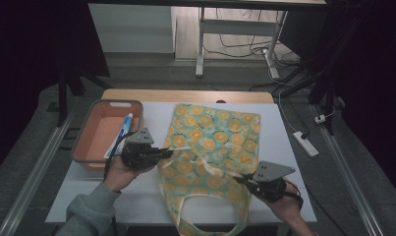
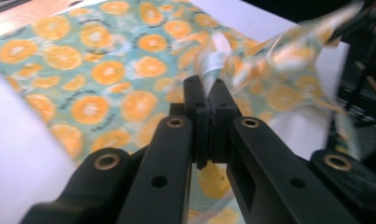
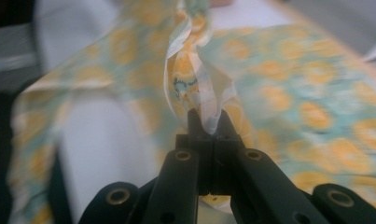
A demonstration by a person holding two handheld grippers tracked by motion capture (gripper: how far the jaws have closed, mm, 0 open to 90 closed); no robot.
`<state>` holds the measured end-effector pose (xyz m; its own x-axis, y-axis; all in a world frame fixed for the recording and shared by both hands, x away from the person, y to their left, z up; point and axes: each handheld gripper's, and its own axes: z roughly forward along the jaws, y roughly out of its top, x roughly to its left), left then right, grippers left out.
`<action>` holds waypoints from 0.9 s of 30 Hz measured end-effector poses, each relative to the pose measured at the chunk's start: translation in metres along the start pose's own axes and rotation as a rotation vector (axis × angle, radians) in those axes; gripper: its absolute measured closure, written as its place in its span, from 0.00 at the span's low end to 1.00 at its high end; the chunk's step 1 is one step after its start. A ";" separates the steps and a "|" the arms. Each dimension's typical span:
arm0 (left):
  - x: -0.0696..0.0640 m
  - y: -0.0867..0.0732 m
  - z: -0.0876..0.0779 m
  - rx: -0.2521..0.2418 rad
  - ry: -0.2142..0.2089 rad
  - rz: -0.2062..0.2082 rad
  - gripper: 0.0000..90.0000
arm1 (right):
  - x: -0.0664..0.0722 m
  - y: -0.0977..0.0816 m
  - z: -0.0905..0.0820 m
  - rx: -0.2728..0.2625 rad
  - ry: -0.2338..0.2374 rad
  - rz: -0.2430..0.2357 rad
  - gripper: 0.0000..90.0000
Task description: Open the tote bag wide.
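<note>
Grippers (image 1: 172, 153) (image 1: 238, 179) pinch tote bag (image 1: 216, 137); toothpaste (image 1: 122, 135) in tub (image 1: 87, 130) alongside

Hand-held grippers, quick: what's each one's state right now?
Left hand-held gripper: closed, pinching the orange-print tote bag fabric at its opening.
Right hand-held gripper: closed, holding a fold of the same bag.

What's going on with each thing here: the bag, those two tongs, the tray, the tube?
Orange-print bag: lying on the table, its near edge pinched and lifted.
Left tongs: shut on the bag's fabric.
Right tongs: shut on the bag's fabric.
Orange tray: upright beside the bag, holding a tube.
Tube: lying in the tray, capped.
</note>
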<state>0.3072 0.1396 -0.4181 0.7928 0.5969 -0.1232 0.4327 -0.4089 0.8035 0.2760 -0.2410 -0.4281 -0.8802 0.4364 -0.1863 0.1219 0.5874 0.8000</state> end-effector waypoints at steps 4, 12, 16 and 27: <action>0.006 0.010 0.017 0.024 0.065 0.006 0.98 | -0.038 0.001 0.012 0.014 -0.068 0.062 0.99; 0.021 0.022 0.058 0.082 0.179 -0.005 0.97 | -0.092 -0.016 0.051 0.109 -0.153 0.173 0.99; 0.029 0.023 0.081 0.130 0.206 -0.018 0.97 | -0.103 -0.028 0.061 0.157 -0.172 0.217 0.99; 0.044 0.011 0.129 0.246 0.196 -0.054 0.90 | -0.106 -0.056 0.078 0.274 -0.144 0.282 0.99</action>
<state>0.4024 0.0729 -0.4897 0.6783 0.7342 -0.0280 0.5818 -0.5135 0.6308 0.3985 -0.2675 -0.4975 -0.7245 0.6852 -0.0752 0.4832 0.5826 0.6535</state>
